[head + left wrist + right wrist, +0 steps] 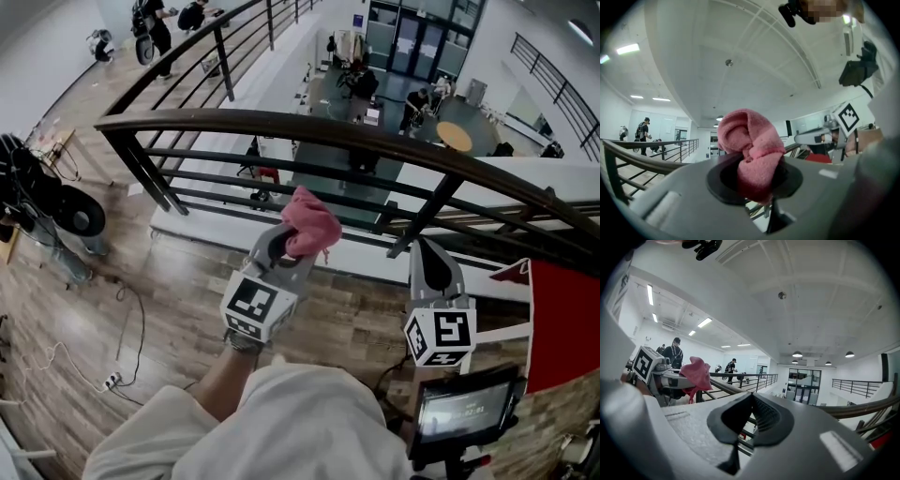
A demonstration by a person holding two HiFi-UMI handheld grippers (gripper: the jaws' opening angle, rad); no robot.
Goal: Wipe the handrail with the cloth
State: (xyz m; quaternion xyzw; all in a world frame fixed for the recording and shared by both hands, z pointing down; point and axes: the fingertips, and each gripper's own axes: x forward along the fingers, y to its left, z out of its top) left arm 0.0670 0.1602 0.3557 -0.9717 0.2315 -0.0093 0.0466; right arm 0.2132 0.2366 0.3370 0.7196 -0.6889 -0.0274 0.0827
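A bunched pink cloth (311, 223) is clamped in my left gripper (291, 246), which is shut on it below the dark wooden handrail (309, 127). The cloth sits a little short of the rail and does not touch it. In the left gripper view the cloth (752, 145) bulges up out of the jaws. My right gripper (429, 263) is shut with nothing in it, to the right and also below the rail. From the right gripper view I see the left gripper (670, 377), the cloth (697, 372) and the handrail (733, 387) running past.
Dark metal balusters and horizontal bars (281, 187) run under the rail. Beyond it is an open drop to a lower floor with desks and people (412, 103). A red panel (562, 319) stands at right, a small screen (464, 408) below it, cables on the wood floor (103, 375) at left.
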